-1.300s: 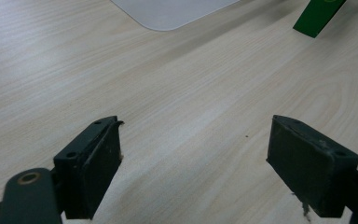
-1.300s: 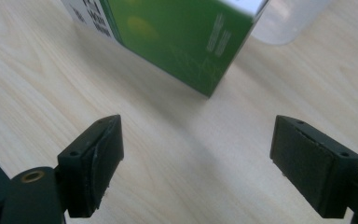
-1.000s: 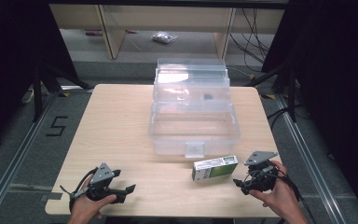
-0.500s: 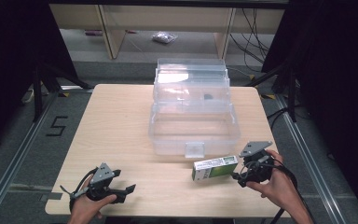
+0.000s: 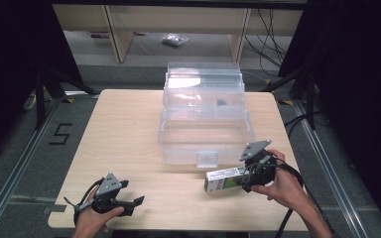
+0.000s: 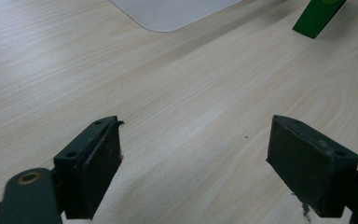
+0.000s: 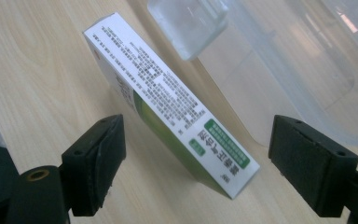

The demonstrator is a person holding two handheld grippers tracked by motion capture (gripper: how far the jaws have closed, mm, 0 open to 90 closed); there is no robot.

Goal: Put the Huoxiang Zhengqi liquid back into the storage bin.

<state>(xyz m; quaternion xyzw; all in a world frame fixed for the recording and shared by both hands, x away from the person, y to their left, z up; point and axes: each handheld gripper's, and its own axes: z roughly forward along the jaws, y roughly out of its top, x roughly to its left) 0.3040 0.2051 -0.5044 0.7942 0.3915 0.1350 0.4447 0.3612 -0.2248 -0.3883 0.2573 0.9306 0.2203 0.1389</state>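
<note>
A white and green carton (image 5: 224, 179) lies on the wooden table (image 5: 129, 139) just in front of a clear plastic box (image 5: 204, 119). My right gripper (image 5: 250, 179) is open at the carton's right end, and in the right gripper view the carton (image 7: 168, 107) lies between the two spread jaws without touching them. The box's front latch (image 7: 189, 23) is just beyond the carton. My left gripper (image 5: 135, 202) rests open near the table's front left edge; the left gripper view has bare wood between its jaws and the carton's green end (image 6: 318, 16) far off.
The clear box has its lid (image 5: 203, 79) raised at the back and a small dark object (image 5: 221, 103) inside. Shelving (image 5: 178, 20) stands on the floor beyond the table. A floor mark "5" (image 5: 59, 134) lies to the left.
My right gripper has moved left and forward up to the carton's right end, so the carton now lies between its jaws. The left gripper has stayed put.
</note>
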